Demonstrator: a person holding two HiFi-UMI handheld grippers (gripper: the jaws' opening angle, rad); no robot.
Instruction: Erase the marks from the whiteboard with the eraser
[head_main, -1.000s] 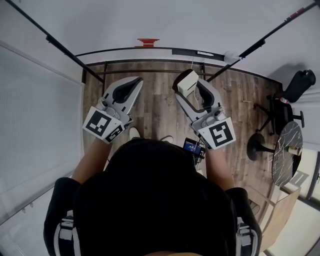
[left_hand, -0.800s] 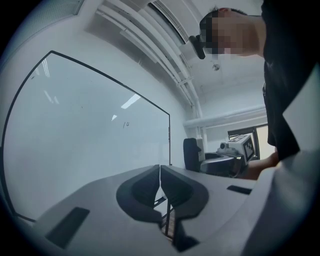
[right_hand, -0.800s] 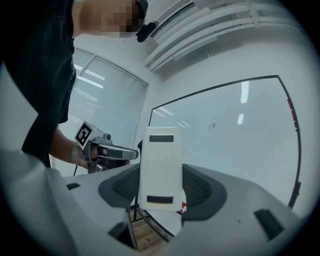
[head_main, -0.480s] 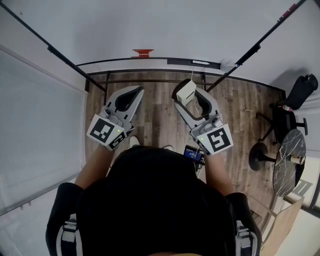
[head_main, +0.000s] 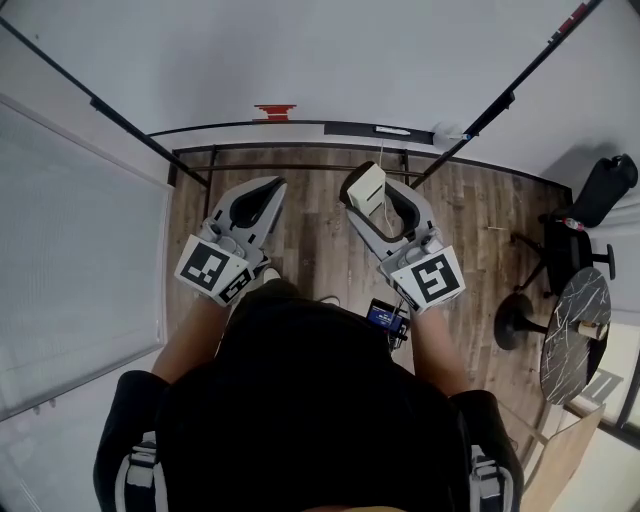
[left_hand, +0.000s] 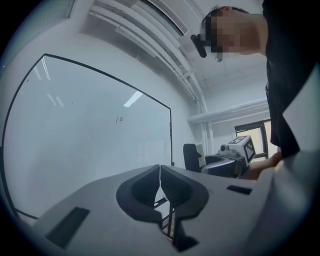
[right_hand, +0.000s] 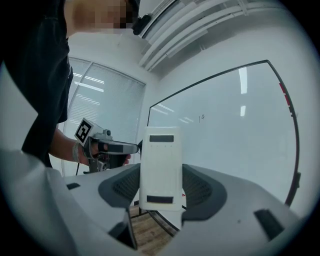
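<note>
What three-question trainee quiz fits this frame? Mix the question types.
1. True or false: the left claw is shut with nothing between its jaws.
2. Which one grips the eraser? A: left claw. B: right claw.
3. Fill in: the small handwritten mark sits on the ____.

Key: 1 true; 2 B; 3 whiteboard.

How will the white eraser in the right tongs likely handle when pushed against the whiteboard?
The white rectangular plastic eraser looks rigid and probably light. Its smooth shell, gripped mid-body by the right tongs, might pivot under pressure.
</note>
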